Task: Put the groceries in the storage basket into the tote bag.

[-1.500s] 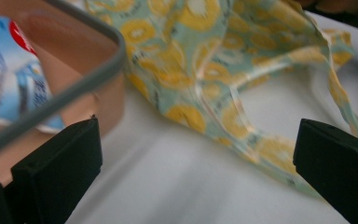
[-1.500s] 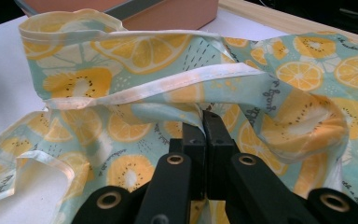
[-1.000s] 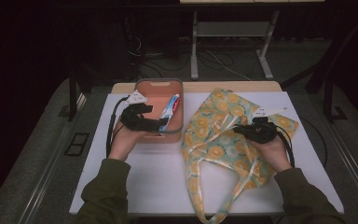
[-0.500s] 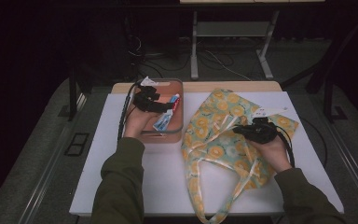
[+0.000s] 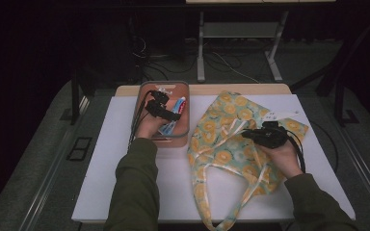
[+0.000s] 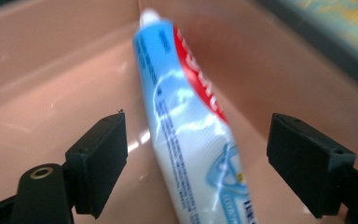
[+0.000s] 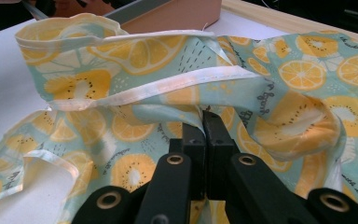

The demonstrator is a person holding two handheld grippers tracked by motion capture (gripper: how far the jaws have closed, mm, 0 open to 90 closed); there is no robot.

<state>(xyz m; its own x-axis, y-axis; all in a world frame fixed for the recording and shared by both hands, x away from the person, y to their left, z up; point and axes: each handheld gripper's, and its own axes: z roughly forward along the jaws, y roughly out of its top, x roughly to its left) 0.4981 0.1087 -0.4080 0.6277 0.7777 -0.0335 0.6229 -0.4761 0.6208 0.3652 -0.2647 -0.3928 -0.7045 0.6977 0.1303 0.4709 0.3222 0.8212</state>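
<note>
1. My left gripper (image 5: 166,111) is down inside the pink bin (image 5: 185,137) at the back left of the white table (image 5: 106,163).
2. Its jaws stand spread wide, one on each side of the toothpaste tube (image 6: 191,135), and neither pad touches it; they have just been opening a little.
3. The tube lies on the bin floor, white cap towards the far wall, leaning along the bin's side wall.
4. My right gripper (image 7: 204,122) has its jaws pressed together, pinching a fold of the fruit-print bag (image 7: 135,56) near its white-trimmed rim.
5. The bag sprawls flat just right of the bin, handles trailing towards me.
</note>
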